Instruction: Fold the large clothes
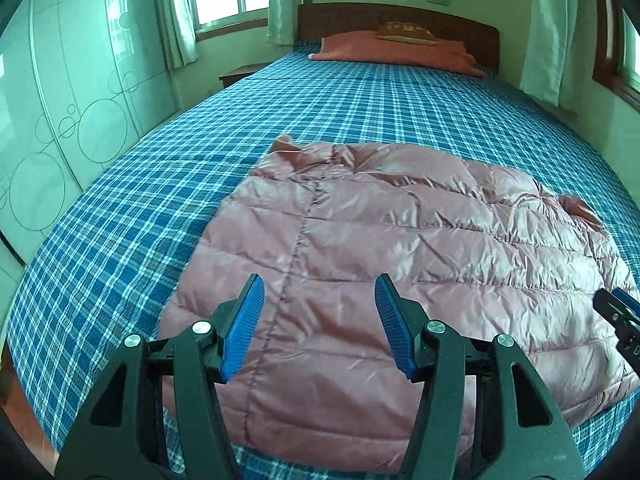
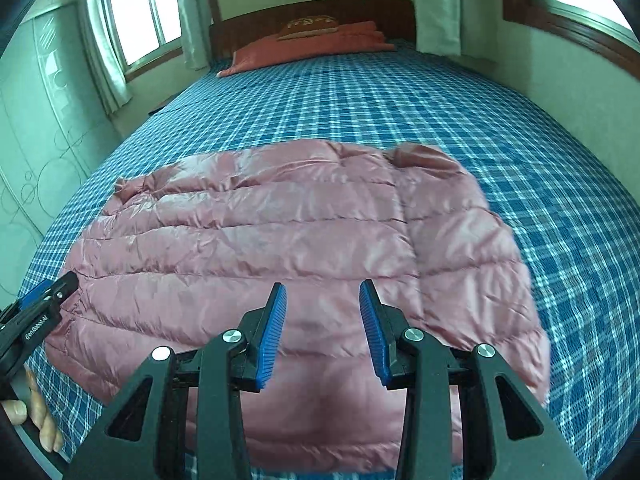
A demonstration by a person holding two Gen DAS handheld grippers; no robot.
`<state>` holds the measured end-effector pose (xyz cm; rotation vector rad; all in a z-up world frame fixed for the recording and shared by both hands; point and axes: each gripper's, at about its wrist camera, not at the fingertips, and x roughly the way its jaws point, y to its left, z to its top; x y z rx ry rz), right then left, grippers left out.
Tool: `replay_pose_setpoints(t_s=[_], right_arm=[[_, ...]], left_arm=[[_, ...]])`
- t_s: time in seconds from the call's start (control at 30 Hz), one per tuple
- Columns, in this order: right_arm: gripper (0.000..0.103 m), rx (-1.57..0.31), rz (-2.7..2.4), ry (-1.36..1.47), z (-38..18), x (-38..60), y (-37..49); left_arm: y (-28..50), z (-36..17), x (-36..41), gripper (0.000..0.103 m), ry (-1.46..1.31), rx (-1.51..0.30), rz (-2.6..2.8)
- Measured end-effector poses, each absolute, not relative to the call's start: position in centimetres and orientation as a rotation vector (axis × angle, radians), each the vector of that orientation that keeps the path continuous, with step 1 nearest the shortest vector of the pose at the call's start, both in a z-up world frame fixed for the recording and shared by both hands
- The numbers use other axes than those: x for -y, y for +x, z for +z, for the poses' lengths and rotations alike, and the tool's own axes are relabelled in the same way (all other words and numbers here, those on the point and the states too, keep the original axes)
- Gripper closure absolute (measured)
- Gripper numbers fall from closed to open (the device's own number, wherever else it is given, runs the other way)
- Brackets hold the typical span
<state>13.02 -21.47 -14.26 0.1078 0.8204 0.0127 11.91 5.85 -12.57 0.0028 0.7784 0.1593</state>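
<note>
A pink quilted down jacket [image 1: 400,248] lies folded on the blue plaid bed, with its sleeves tucked out of sight. My left gripper [image 1: 320,284] hovers above its near left part, open, with nothing between the blue pads. The right wrist view shows the same jacket [image 2: 280,248] spread below. My right gripper [image 2: 323,292] hangs over the jacket's near edge, open and empty. Each gripper shows at the edge of the other's view: the right gripper [image 1: 618,316] and the left gripper [image 2: 44,300], the latter held by a hand [image 2: 36,416].
The blue plaid bedsheet [image 1: 360,100] stretches beyond the jacket. An orange pillow [image 1: 400,54] with a small cushion lies by the wooden headboard [image 1: 400,14]. A pale wardrobe [image 1: 60,100] stands on the left, curtained windows at the back and right.
</note>
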Motion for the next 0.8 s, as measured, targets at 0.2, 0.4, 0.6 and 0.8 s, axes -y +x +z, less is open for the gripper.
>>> replay_pose_setpoints(t_s=[0.2,0.4,0.6,0.8], right_arm=[[0.064,-0.889,0.018,-0.002,-17.8,17.3,15.6],[0.064,-0.923,0.016,-0.016,-19.0,17.2,16.2],[0.064,-0.865,0.025,0.031,-15.5,17.9,17.7],[0.064,-0.874,0.005,-0.011,-16.0,16.7,21.5]], left_arm=[[15.0,-16.6,-2.6,0.048,0.102,-0.885,0.131],[15.3,-18.1,-2.3,0.050,0.142,-0.889,0.128],[15.1,-13.5,-2.0,0.054,0.139,-0.773,0.129],[20.1,-14.4,-0.7,0.054,0.183,-0.806,0.163]])
